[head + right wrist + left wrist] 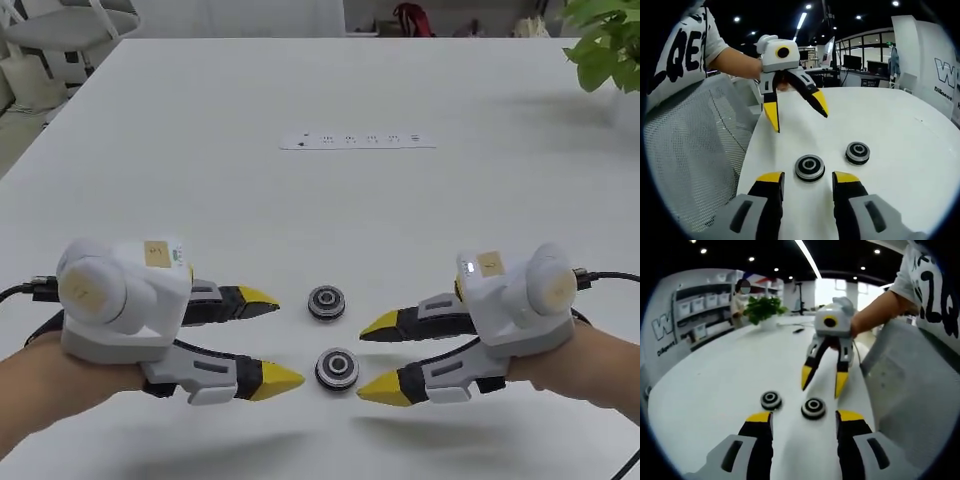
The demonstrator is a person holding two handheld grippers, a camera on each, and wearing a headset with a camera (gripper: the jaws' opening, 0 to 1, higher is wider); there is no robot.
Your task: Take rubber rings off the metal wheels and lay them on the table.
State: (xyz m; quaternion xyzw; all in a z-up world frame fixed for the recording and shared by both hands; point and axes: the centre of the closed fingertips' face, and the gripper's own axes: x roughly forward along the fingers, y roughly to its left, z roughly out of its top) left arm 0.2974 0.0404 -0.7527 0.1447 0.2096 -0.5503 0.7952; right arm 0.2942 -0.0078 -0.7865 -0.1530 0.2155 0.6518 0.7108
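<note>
Near wheel (337, 368): small, round, metal, lying flat, black rubber ring (797, 168) seated around a silvery hub, just ahead of the tips of the left gripper (288, 339) and the right gripper (361, 360), between the two. Far wheel (326, 302): same look and pose, just beyond the first without touching it, off toward each gripper's farther jaw.

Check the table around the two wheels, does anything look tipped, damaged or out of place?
Nothing stands out. The near wheel and the far wheel lie flat and apart on the table, with no visible damage. The left gripper and the right gripper hang open on either side, touching neither.
</note>
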